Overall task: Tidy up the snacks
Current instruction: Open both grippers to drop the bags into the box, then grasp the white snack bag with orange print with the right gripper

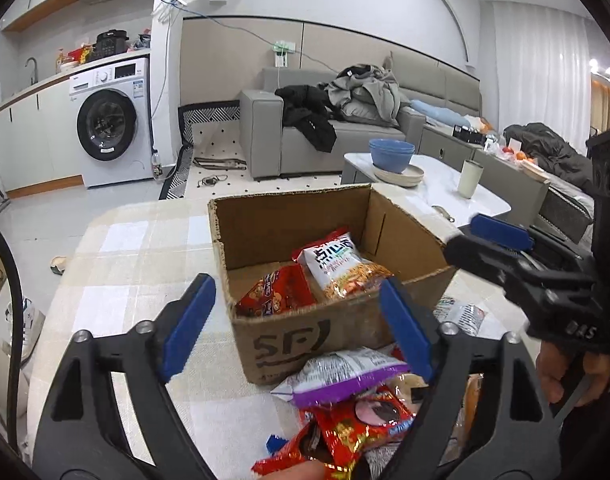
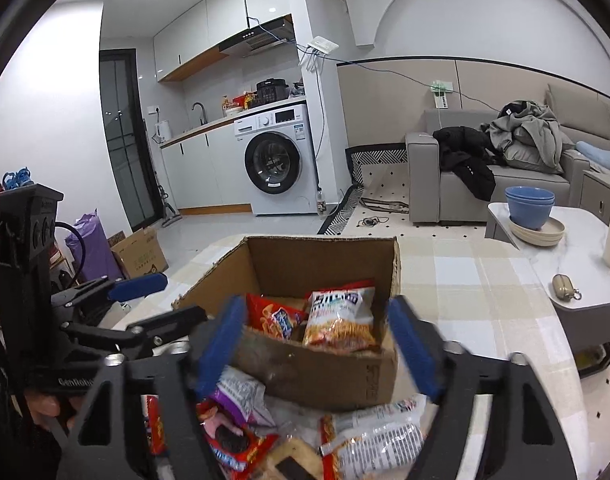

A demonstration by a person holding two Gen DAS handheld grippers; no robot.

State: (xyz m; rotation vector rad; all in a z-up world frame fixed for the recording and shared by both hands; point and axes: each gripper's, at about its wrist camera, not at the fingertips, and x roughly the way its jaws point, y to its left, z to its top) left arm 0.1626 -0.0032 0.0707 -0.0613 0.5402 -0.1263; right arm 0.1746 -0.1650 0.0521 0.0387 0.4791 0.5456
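Left gripper [image 1: 297, 322]: jaws stood wide apart, nothing between the blue pads, held above the near wall of the cardboard box [image 1: 305, 332].

Right gripper [image 2: 319, 350]: jaws likewise spread wide and empty, poised over the same near wall, a little to the right of the left one.

Cardboard box: open-topped, flaps torn off, marked "SF" on its near face, set on a pale checked tablecloth [image 1: 137, 264]. Contents: 2 packets, a red snack bag [image 1: 275, 290] lying to the left and a white-and-orange snack bag [image 1: 339, 266] leaning beside it to the right, the two touching.

Loose pile [image 1: 345, 404]: several packets heaped on the cloth just in front of the box, beneath both grippers; a purple-edged white bag on top, red wrappers under it. 1 more white packet [image 2: 375, 436] lay at the right of the heap.

Beyond: low white table [image 2: 577, 264] carrying stacked blue bowls [image 2: 529, 206] on plates and a cream tumbler; grey sofa heaped with clothes; washing machine [image 2: 275, 160] under a counter.
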